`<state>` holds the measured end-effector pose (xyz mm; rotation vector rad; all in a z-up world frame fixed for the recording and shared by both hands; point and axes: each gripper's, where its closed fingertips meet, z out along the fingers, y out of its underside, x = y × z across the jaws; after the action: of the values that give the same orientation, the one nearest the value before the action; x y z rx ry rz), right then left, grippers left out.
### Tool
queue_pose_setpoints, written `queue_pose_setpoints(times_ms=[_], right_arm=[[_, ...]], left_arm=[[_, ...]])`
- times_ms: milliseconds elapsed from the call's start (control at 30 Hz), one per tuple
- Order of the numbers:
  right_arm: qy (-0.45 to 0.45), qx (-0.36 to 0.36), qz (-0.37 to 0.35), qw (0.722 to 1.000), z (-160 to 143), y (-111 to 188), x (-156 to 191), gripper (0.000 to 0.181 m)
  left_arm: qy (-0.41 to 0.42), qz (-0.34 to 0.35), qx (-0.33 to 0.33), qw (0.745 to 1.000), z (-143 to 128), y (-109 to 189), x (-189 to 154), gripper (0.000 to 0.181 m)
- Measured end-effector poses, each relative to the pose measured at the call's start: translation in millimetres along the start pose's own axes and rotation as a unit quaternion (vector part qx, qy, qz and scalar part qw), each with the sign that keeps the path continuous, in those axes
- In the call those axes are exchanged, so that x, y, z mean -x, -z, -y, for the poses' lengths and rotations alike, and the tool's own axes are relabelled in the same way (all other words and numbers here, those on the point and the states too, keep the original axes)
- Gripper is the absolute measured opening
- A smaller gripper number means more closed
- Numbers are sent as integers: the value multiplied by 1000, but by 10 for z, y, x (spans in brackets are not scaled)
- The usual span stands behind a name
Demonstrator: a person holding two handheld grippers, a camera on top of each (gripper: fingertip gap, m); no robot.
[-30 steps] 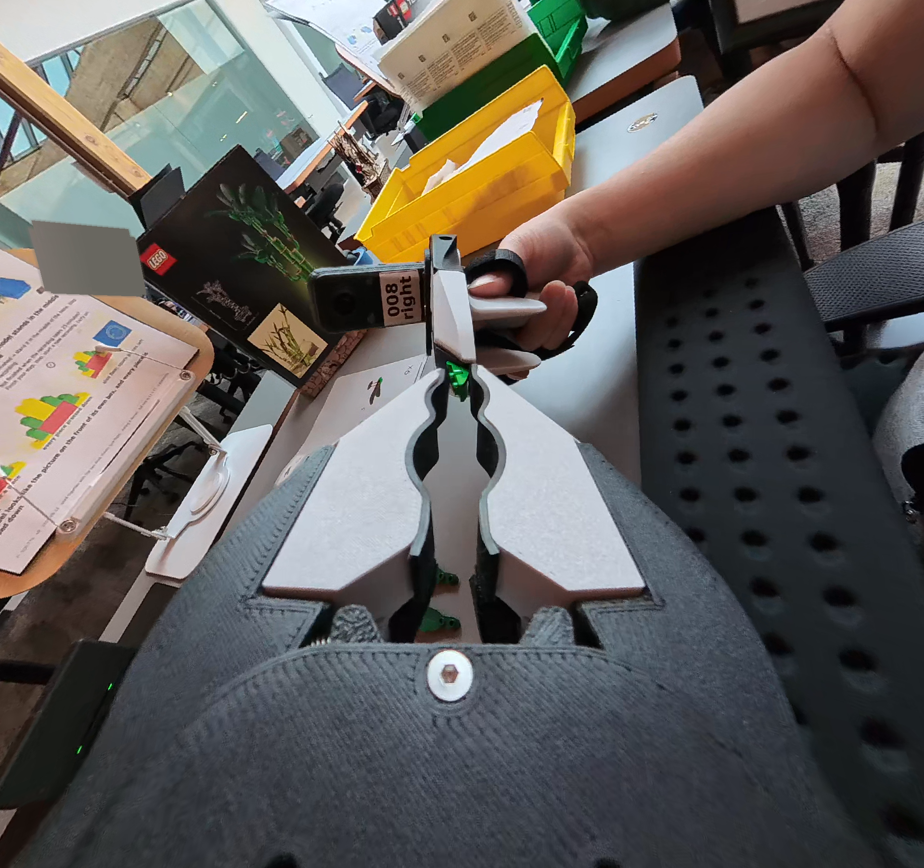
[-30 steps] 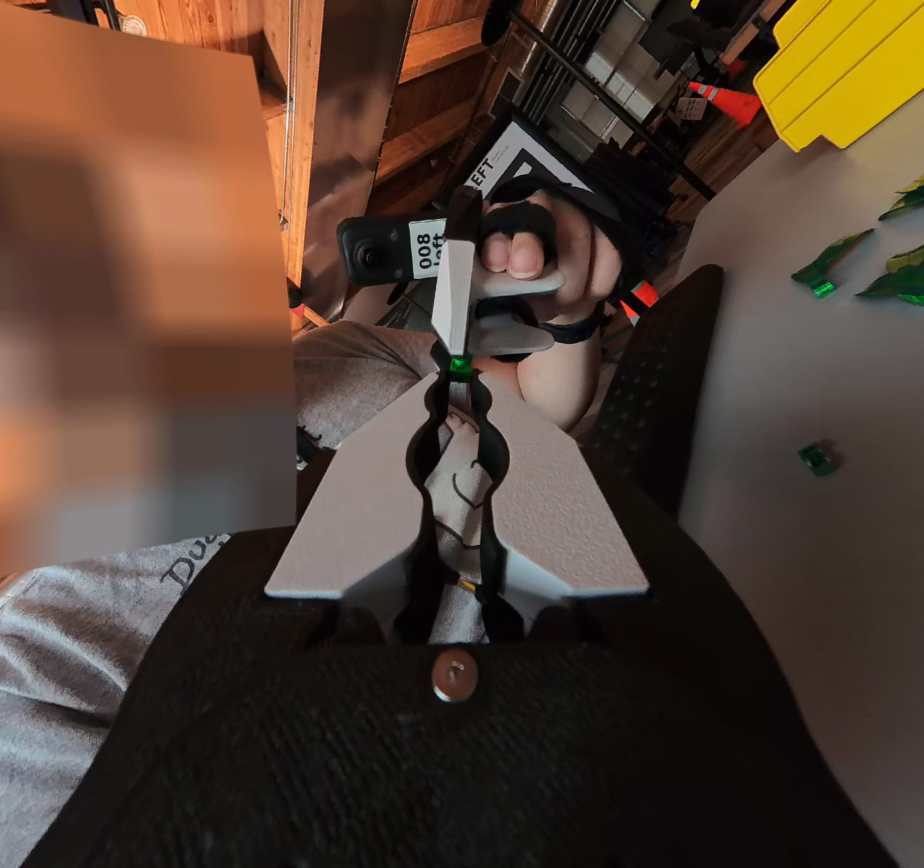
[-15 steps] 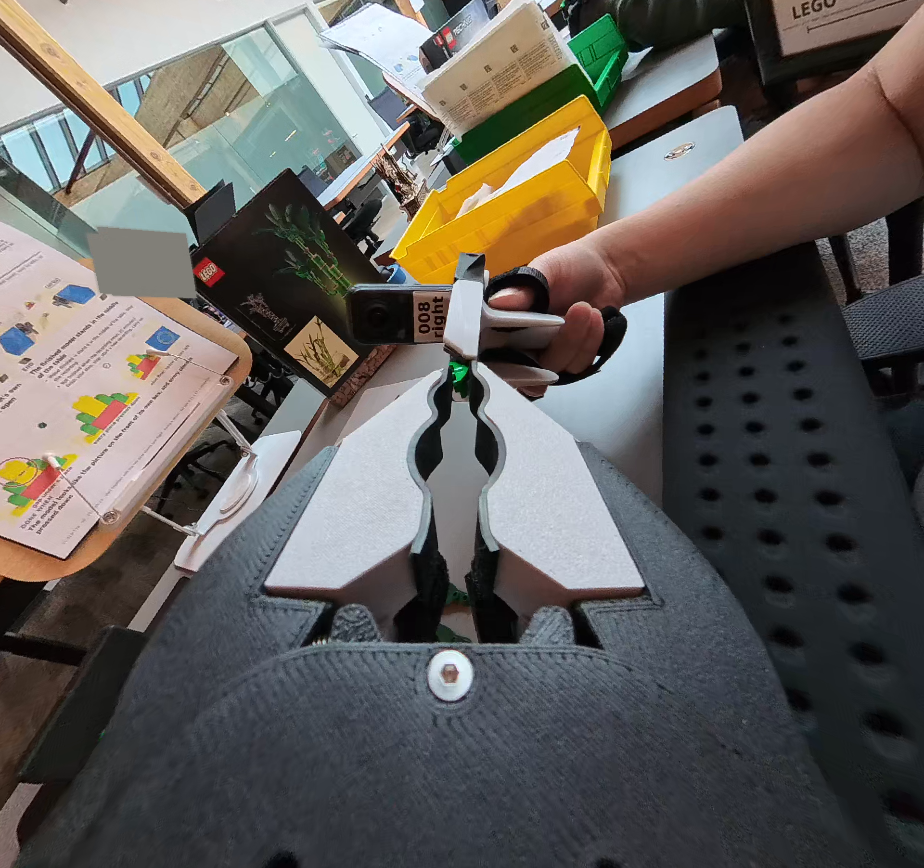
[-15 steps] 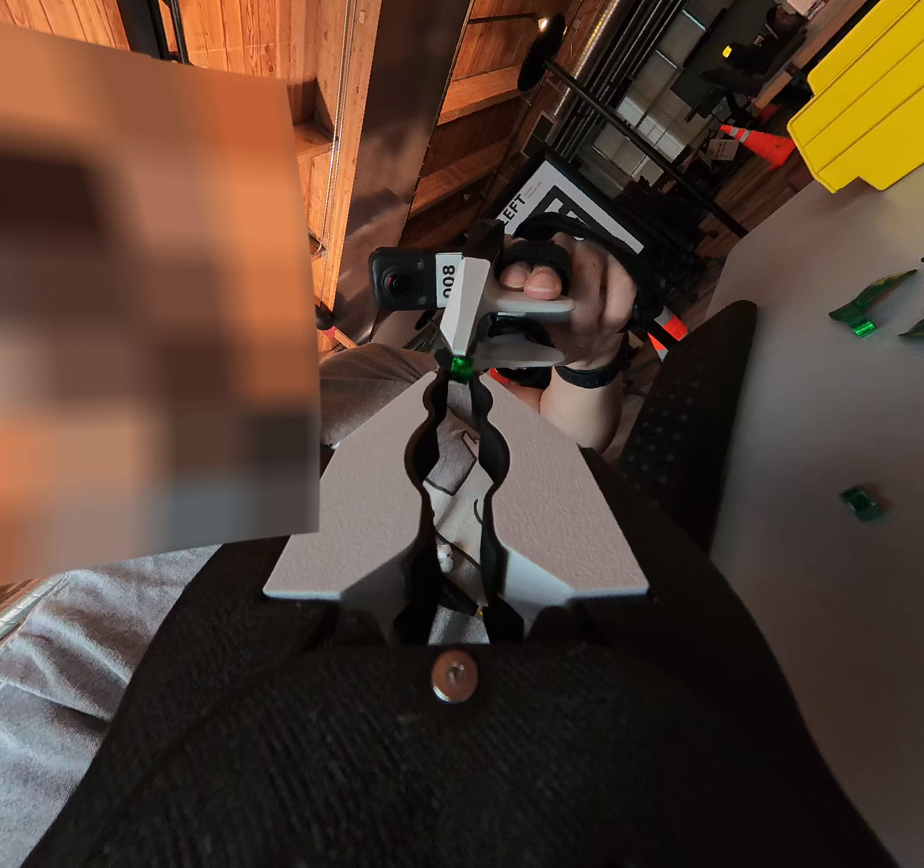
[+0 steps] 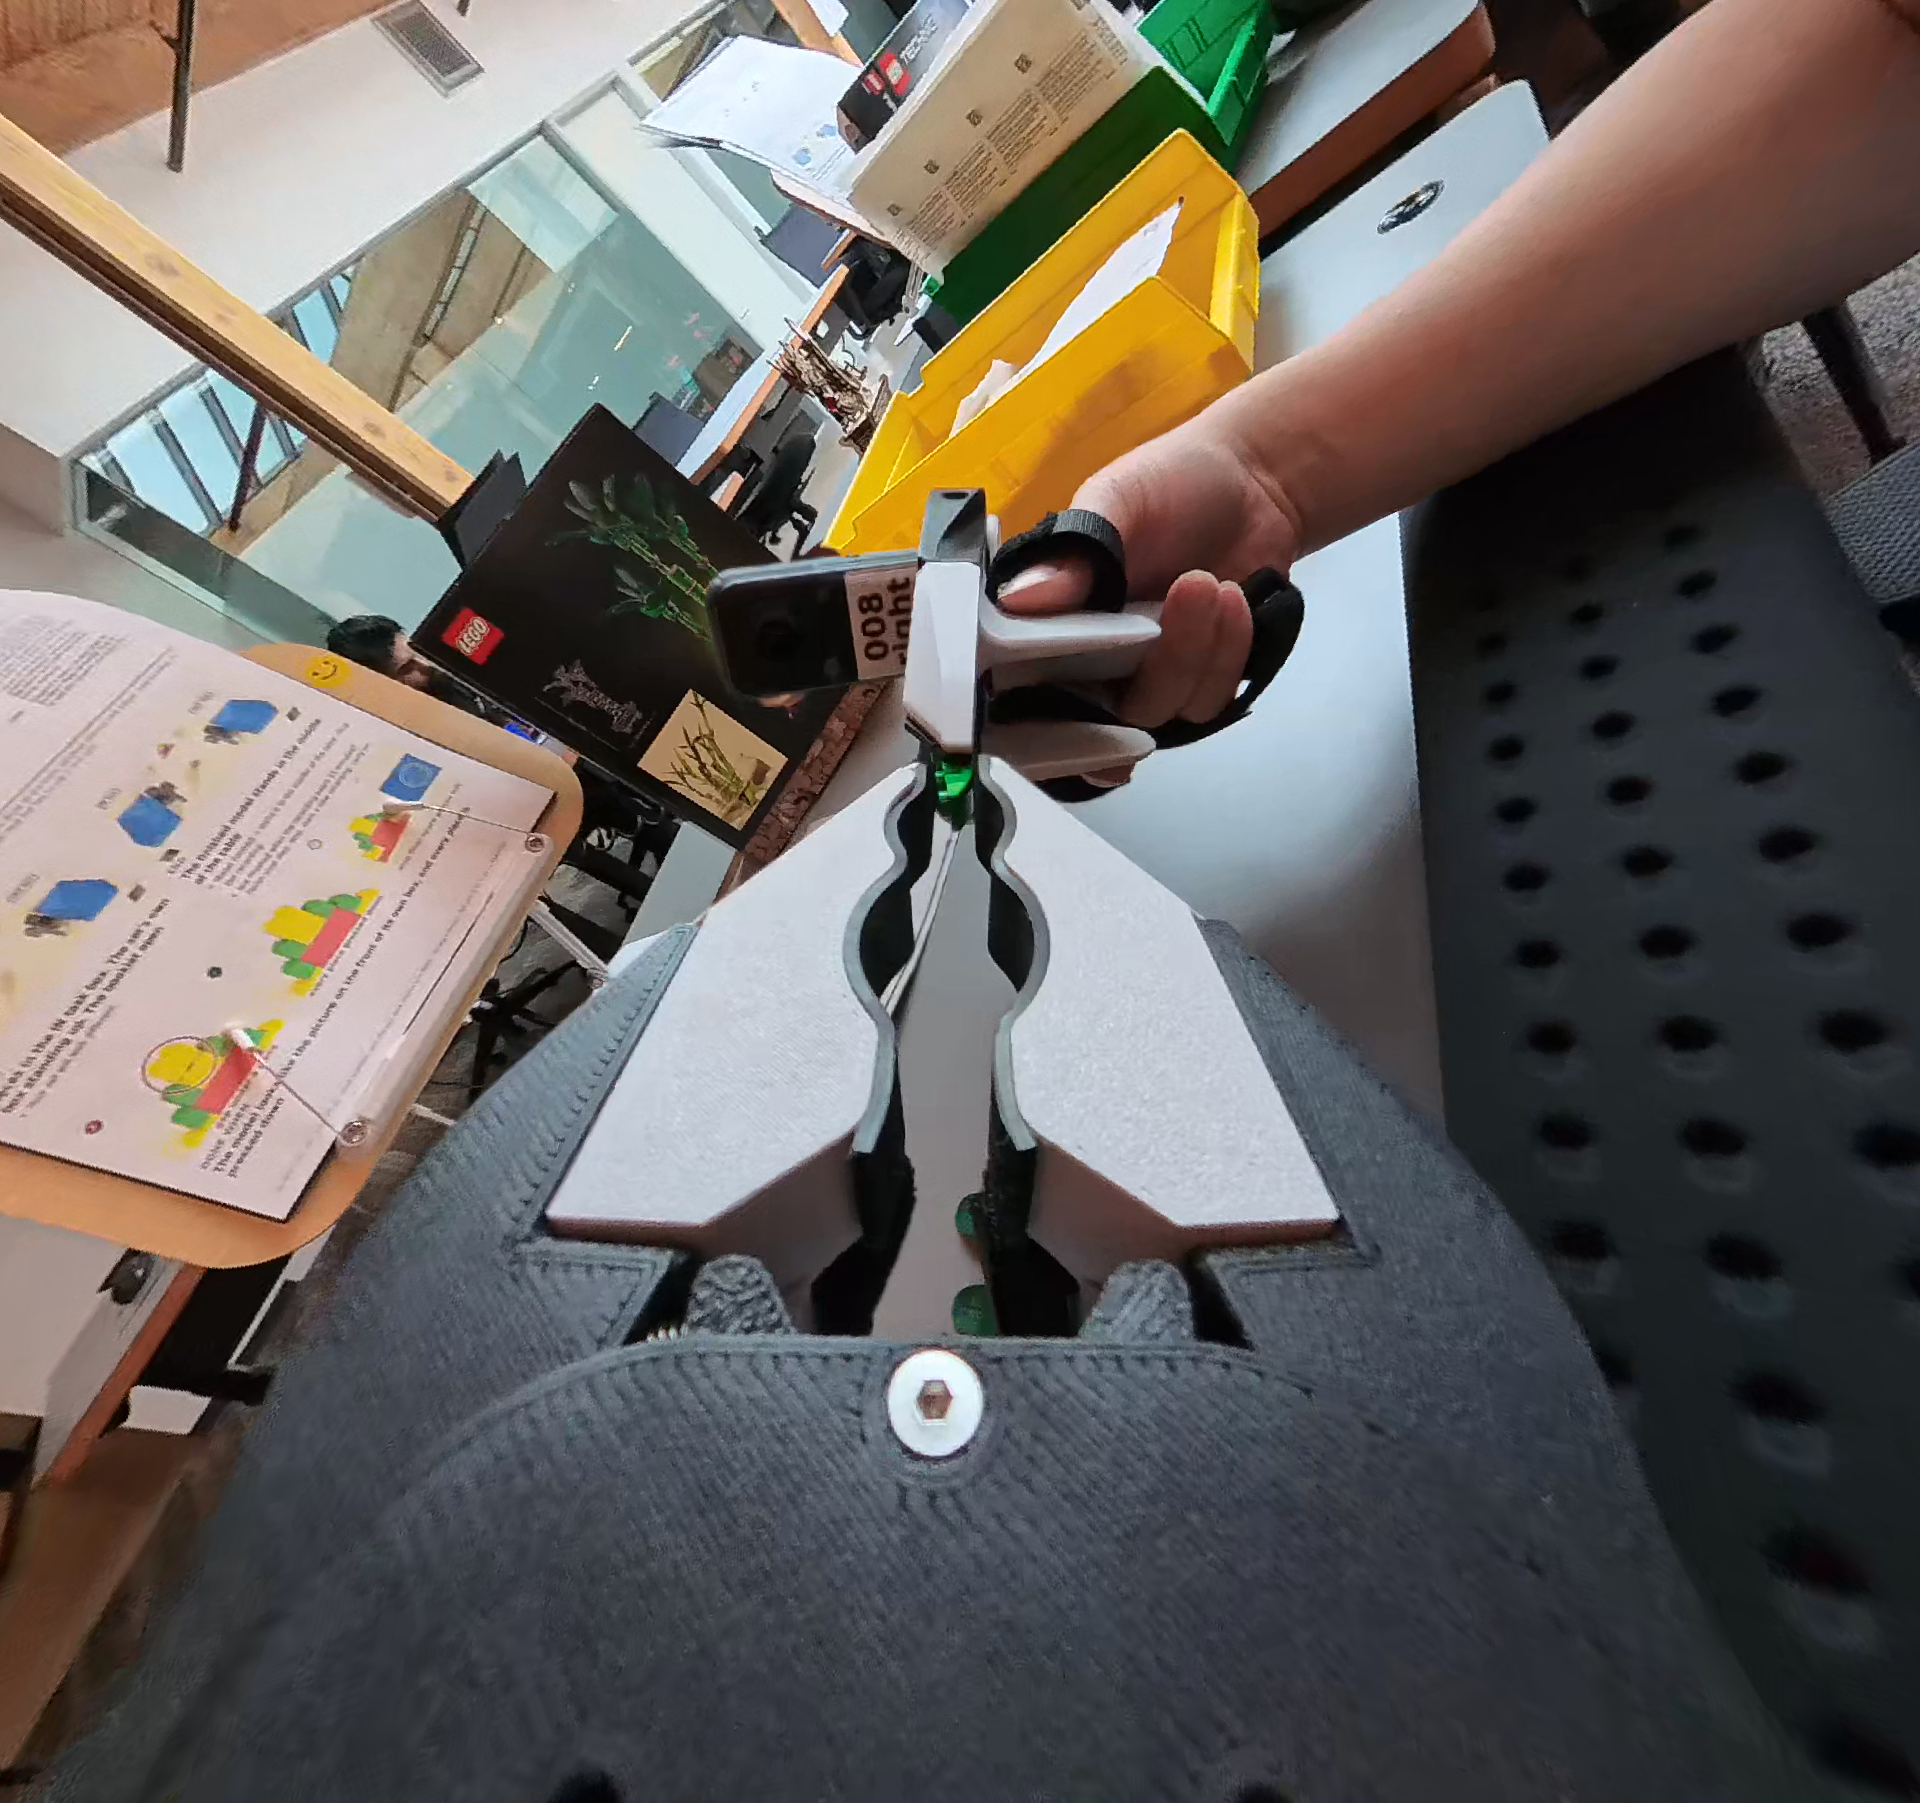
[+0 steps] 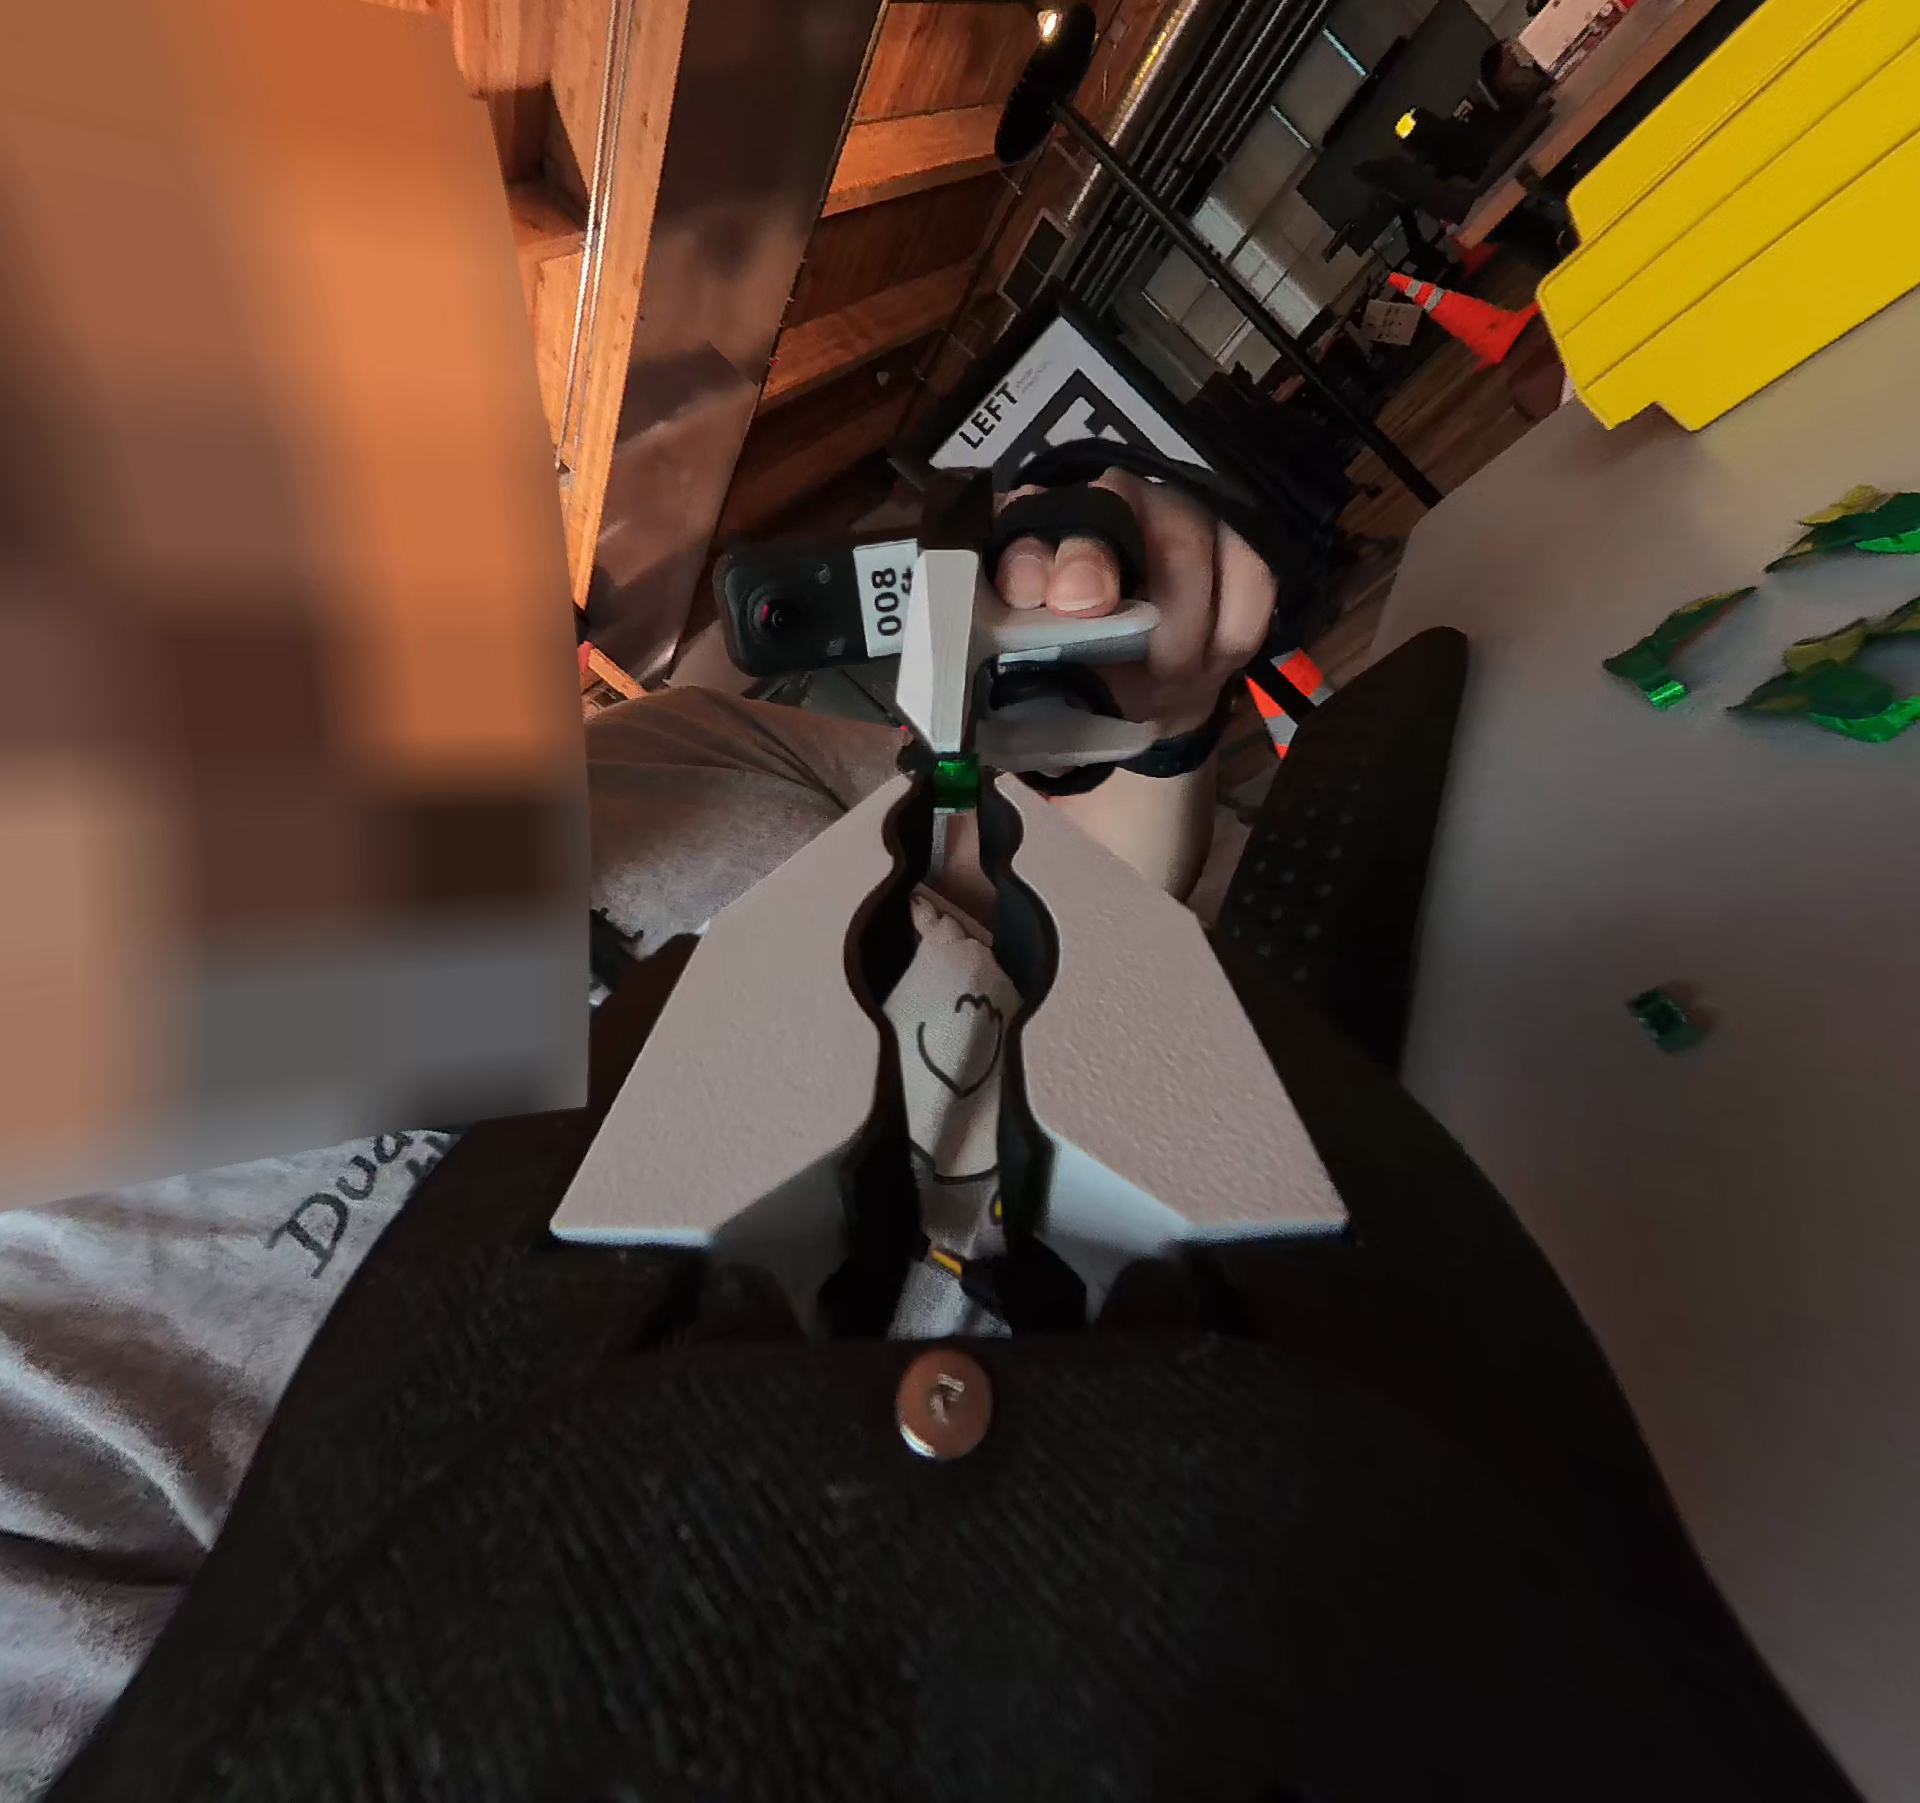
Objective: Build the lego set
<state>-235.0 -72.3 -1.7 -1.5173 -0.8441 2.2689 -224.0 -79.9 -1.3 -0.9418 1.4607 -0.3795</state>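
Note:
In the left wrist view, my left gripper [image 5: 951,785] is shut on a small green lego piece [image 5: 951,789] at its fingertips. The right gripper [image 5: 940,714] faces it head-on, its tips touching the same green piece. In the right wrist view, my right gripper [image 6: 951,785] is shut on a small green lego piece [image 6: 952,781], with the left gripper [image 6: 940,714] meeting it tip to tip. Both are held in the air off the table edge. Whether there is one green piece or two joined is hidden by the fingers.
Loose green leaf pieces [image 6: 1839,693] and a small green piece [image 6: 1662,1018] lie on the grey table [image 6: 1662,1338]. A yellow bin [image 5: 1070,403], a black lego box [image 5: 613,610], an instruction sheet on a board [image 5: 239,901] and a black perforated chair [image 5: 1683,922] surround the spot.
Both grippers have stayed tip to tip on the green piece. The pair has tilted and shifted a little, so the background has swung in both views.

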Motion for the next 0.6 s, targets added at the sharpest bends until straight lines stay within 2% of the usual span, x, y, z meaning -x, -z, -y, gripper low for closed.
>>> queue_pose_setpoints(times_ms=[33,167,600], right_arm=[[9,1,-6,1000,4,6,-2,6],[21,4,-3,1000,2,1,53,6],[40,7,-5,999,-2,-11,75,6]], left_arm=[[10,0,0,1000,-2,-3,6,6],[31,-1,4,1000,-20,-4,34,12],[1,-6,-6,1000,36,-13,4,6]])
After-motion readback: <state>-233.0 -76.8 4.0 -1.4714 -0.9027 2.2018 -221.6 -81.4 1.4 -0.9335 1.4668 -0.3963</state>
